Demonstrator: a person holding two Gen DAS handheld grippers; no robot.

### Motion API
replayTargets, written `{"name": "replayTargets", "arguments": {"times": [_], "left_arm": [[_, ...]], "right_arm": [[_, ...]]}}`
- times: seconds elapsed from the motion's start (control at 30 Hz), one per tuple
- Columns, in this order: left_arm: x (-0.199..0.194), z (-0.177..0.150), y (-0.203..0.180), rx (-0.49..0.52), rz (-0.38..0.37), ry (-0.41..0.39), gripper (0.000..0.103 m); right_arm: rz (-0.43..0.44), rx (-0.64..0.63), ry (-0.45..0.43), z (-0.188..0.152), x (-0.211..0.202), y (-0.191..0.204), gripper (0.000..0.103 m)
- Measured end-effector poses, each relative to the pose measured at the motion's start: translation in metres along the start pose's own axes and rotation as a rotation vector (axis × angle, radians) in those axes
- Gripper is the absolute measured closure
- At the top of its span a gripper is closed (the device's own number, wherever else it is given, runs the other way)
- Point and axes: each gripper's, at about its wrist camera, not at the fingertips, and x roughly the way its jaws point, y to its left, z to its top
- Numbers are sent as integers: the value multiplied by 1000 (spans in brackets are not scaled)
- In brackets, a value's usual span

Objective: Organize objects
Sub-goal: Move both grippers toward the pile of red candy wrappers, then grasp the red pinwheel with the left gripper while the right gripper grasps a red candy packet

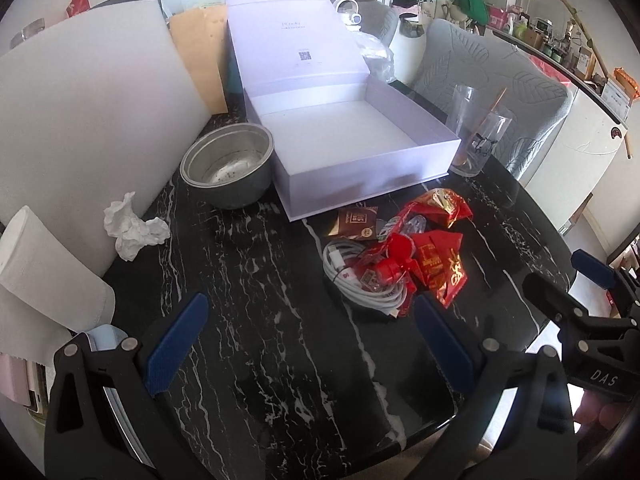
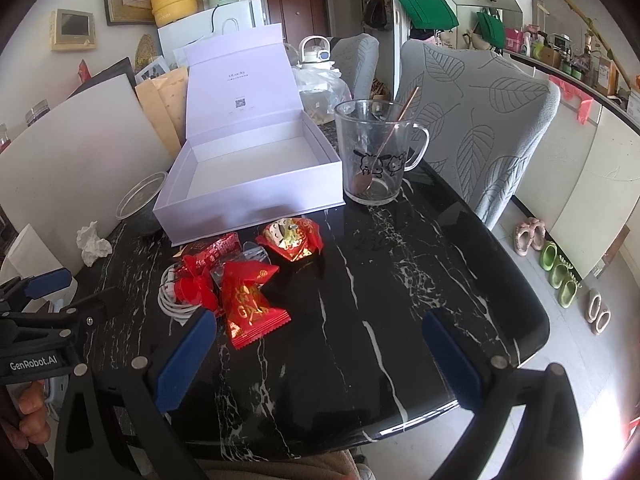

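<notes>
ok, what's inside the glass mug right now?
The glass mug holds one thin copper-coloured spoon, bowl down, handle leaning out over the rim. There is brownish residue at the bottom. Whether any liquid is left cannot be told through the printed glass.

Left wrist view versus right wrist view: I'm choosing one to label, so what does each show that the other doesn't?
Only the left wrist view shows the paper roll and the metal bowl's inside. Only the right wrist view shows the mug's handle and cartoon print, and slippers on the floor. Both show the open white box, red packets, white cable and crumpled tissue.
</notes>
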Motion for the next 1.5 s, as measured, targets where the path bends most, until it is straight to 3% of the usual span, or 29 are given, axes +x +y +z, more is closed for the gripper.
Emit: {"name": "replayTargets", "arguments": {"times": [0.37,0.53,0.77,1.03,1.17,1.5], "left_arm": [[13,-7,2,-4,-46,18,1],[15,-1,0,10,-65,8,5],[27,9,-5,36,-101,35,29],[32,16,-13,74,-193,52,46],[31,19,-18,101,-222,62,46],[40,18,-31,106,-316,114,46]], "right_arm": [[49,-35,36,-6,21,7,1],[79,-35,65,-7,36,7,9],[119,-66,98,-4,56,14,22],[164,-112,133,0,78,22,37],[196,-136,141,0,86,27,52],[213,-170,97,1,80,30,66]]}}
